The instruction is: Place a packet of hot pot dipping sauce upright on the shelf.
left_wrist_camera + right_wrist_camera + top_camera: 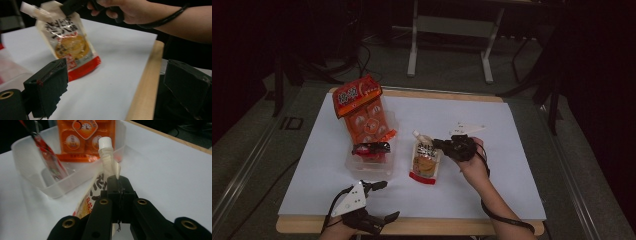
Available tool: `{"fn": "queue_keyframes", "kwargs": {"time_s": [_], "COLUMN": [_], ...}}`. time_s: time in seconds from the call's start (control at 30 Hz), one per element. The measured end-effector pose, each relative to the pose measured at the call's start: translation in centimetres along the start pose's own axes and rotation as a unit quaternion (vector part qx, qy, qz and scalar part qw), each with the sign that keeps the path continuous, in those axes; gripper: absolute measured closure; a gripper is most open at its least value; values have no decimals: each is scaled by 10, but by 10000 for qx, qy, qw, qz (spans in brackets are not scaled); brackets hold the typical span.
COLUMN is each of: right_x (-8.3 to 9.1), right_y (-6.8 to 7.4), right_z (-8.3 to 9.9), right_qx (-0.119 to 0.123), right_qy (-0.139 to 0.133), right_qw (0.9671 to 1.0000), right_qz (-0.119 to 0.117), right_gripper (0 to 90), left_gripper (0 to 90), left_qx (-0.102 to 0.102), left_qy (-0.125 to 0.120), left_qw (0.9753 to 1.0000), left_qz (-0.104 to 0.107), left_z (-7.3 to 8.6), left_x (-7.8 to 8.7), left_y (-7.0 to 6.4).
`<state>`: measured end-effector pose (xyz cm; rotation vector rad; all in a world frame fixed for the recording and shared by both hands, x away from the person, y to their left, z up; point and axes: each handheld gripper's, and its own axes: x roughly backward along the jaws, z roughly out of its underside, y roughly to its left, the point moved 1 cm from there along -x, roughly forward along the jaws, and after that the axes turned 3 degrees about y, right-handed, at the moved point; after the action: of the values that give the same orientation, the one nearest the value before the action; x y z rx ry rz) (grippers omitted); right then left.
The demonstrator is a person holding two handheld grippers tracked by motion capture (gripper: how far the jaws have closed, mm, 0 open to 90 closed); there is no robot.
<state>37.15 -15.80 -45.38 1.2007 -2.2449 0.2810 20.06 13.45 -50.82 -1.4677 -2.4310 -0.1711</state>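
From above, the right gripper (443, 145) pinches the spouted pouch (425, 159) just right of the clear tub (353, 164); the left gripper (384, 200) waits nearer the table edge. Left gripper view: jaws spread wide, pouch (71, 45) tilted beyond. Right gripper view: jaws pressed on the pouch's (93, 195) neck beside the tub (32, 178).

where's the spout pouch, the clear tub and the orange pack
spout pouch (425, 161), high view, on its printed front.
clear tub (53, 188), right gripper view, on its near wall.
orange pack (361, 106), high view, on its front face.
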Motion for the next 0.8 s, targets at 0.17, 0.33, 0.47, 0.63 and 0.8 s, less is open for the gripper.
{"fn": "queue_keyframes", "kwargs": {"time_s": [0.17, 0.33, 0.47, 0.63, 0.8], "right_x": [5, 10, 15, 22, 31], "right_y": [8, 16, 24, 31, 36], "right_z": [-2, -3, -4, -6, -7], "right_qx": [62, 156, 268, 387, 497], "right_qy": [-91, -139, -183, -215, -264], "right_qw": [9998, 9995, 9991, 9985, 9980], "right_qz": [-139, -222, -256, -311, -281], "right_gripper": [896, 896, 896, 897, 896], "left_gripper": [69, 31, 24, 24, 24], "left_qx": [235, 171, 97, 32, 67], "left_qy": [222, 279, 298, 304, 232], "left_qw": [9993, 9995, 9993, 9991, 9988], "left_qz": [171, -17, -184, -288, -420], "left_z": [-2, -4, -6, -10, -15], "left_x": [-1, -2, -3, -3, -2], "left_y": [-2, -5, -5, -2, 3]}}
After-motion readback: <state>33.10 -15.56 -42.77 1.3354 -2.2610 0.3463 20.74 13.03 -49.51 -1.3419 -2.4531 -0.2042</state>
